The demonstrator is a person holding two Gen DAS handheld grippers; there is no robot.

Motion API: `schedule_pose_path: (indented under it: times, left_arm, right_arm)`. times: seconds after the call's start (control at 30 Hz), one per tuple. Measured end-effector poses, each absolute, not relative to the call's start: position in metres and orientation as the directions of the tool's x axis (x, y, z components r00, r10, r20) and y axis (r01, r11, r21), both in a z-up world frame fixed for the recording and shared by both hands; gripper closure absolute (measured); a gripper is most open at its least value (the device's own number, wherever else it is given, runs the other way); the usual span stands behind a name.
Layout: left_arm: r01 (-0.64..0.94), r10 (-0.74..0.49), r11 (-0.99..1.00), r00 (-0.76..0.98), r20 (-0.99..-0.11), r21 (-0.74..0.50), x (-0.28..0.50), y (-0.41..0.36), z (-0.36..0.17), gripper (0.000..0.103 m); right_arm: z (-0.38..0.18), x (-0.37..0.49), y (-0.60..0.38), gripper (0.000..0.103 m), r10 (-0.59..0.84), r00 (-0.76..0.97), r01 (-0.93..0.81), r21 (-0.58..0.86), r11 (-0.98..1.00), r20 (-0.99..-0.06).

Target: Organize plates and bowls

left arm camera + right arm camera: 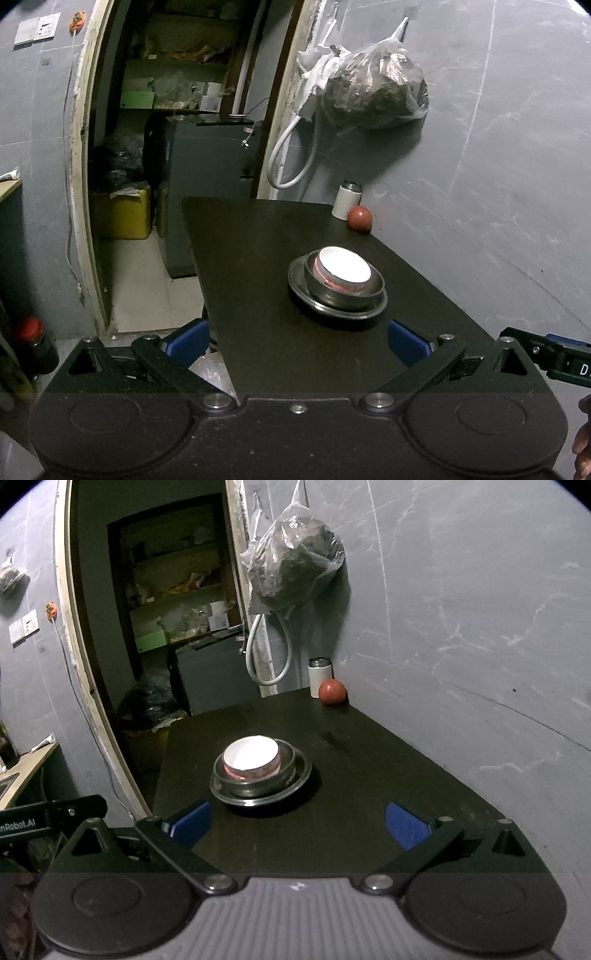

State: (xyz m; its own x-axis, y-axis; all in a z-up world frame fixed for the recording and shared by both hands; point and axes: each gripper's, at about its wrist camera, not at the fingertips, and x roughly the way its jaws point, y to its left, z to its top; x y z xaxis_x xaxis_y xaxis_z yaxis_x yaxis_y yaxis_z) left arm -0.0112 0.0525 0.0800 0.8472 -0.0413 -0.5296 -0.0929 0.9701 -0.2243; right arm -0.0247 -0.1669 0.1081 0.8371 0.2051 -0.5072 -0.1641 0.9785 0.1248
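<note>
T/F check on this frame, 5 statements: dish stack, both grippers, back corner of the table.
1. The white bowl sits nested inside the steel bowl. True.
2. The steel bowl rests on a steel plate. True.
3. The left gripper is shut on the plate. False: it is open, short of the stack, holding nothing.
4. The red ball lies inside the white bowl. False: it sits at the table's far corner beside a white cup.
5. The right gripper is open and empty. True.

Both wrist cameras look forward and down from the table's (pixel 258 258) near edge. Each sees the stacked dishes (pixel 258 771) near, toward twelve o'clock.
</note>
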Motion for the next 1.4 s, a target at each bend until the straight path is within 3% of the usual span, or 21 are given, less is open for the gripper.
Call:
schedule_pose_path:
  times: [1.4]
  left_arm:
    - [-0.069, -0.050, 0.980, 0.821, -0.568, -0.186, -0.029, 0.058, 0.070, 0.001]
  right_arm:
    - [0.095, -0.043, -0.155, 0.000, 0.212, 0.789, -0.184, 0.107, 0.977, -0.577]
